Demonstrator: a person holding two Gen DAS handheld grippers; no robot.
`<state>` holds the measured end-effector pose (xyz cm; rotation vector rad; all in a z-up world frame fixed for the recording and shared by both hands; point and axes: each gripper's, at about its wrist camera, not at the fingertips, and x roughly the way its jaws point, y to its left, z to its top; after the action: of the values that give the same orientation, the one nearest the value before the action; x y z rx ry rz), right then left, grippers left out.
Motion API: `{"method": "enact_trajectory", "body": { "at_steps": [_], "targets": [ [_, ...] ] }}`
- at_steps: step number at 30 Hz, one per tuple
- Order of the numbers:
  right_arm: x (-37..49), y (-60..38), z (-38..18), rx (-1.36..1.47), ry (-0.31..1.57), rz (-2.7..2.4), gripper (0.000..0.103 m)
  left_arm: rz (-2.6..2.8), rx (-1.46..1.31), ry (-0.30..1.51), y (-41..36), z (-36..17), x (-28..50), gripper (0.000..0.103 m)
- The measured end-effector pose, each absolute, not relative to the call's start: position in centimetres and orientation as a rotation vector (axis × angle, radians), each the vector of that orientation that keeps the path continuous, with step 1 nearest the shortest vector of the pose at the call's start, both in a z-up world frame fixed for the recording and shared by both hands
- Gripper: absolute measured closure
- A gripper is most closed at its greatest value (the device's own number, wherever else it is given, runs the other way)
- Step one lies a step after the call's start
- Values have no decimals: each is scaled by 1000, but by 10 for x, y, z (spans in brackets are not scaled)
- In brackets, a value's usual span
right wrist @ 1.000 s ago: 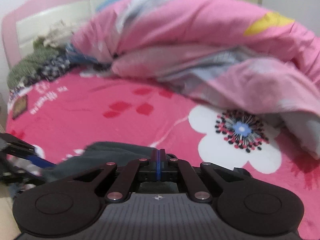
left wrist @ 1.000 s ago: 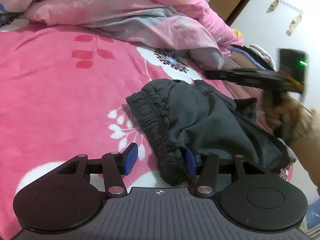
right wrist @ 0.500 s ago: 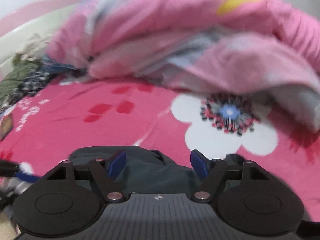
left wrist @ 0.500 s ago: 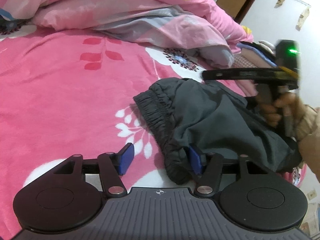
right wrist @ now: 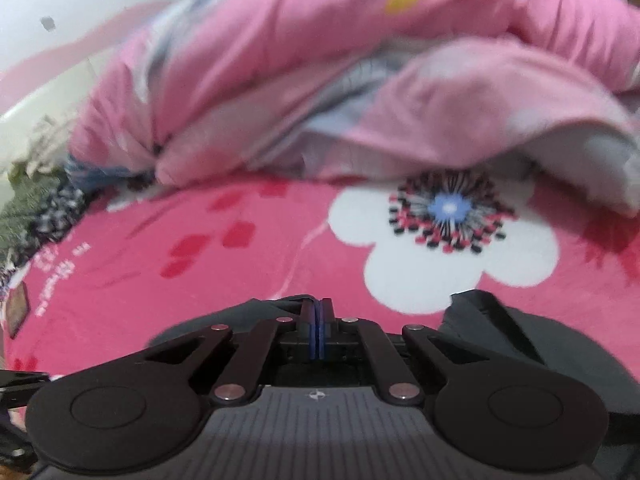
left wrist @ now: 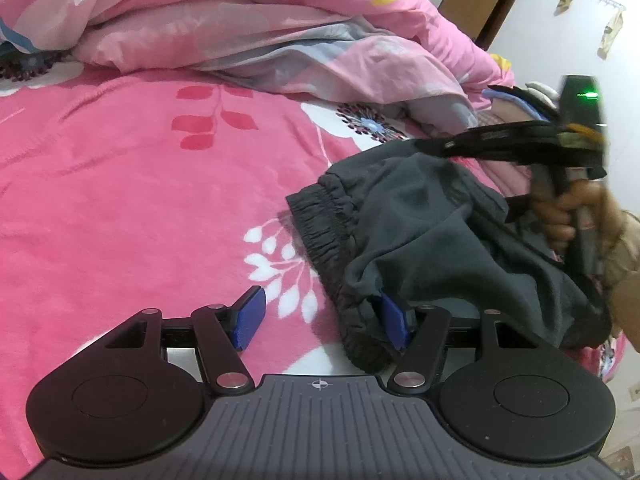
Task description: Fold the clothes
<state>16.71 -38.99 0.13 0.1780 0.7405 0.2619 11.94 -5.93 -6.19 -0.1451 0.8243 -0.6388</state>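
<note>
A dark grey garment with an elastic waistband (left wrist: 420,232) lies bunched on the pink flowered bed. My left gripper (left wrist: 320,316) is open; its right blue pad (left wrist: 394,320) touches the near end of the waistband, its left pad lies on the sheet. My right gripper (right wrist: 319,334) has its blue pads pressed together at the garment's far edge (right wrist: 280,308); whether cloth is pinched between them is not visible. In the left wrist view the right gripper (left wrist: 440,146) reaches over the garment's far side, held by a hand (left wrist: 560,216).
A rumpled pink and grey quilt (left wrist: 240,28) is heaped along the far side of the bed. The pink sheet (left wrist: 120,200) stretches to the left. Other clothes (right wrist: 36,200) lie by the headboard. A wall and door frame (left wrist: 492,0) stand at the right.
My right gripper opened half a second ago and has shut again at the garment's far edge. The left gripper has stayed open at the waistband and drawn back slightly.
</note>
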Motion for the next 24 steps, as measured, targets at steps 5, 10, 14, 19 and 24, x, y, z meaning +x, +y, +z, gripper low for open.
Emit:
{"method": "enact_trajectory", "body": {
  "at_steps": [5,10,14,19,24],
  "targets": [
    [117,-380,18,169,681,292,103,-613,-156,811,-56,-59,118,41],
    [55,-360,22,152,662,337,103,-573,-205,762,-44,-51,112,43],
    [6,-344,26,137,646,374,103,-581,-315,727,-26,-40,100,43],
    [-47,-324,23,132,643,421,103,-717,-421,749,-16,-31,71,42],
    [-54,-304,-15,195,722,482,103,-871,-523,816,-26,-32,56,35]
  ]
}}
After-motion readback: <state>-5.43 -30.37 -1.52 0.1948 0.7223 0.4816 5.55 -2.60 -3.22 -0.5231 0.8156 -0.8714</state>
